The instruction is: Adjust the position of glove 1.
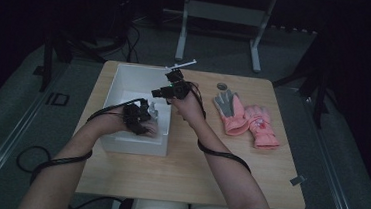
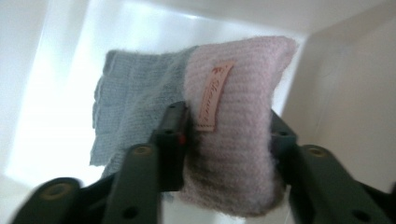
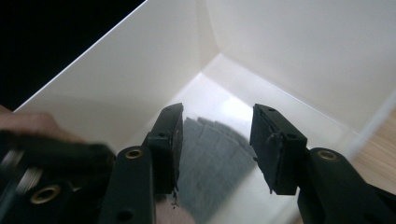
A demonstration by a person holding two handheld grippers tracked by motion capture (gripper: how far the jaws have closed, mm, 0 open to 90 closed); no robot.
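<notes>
Glove (image 2: 224, 135), pink with a grey palm, sits low in frame between my left gripper's (image 2: 226, 135) half-open jaws inside the white bin (image 1: 125, 77); my right gripper (image 3: 215, 140) hovers above, half-open, holding nothing.

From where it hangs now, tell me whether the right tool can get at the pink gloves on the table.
Probably yes. The right tool hangs over the white box with nothing gripped, and the pink gloves lie uncovered on the table just to its right, with nothing between.
</notes>
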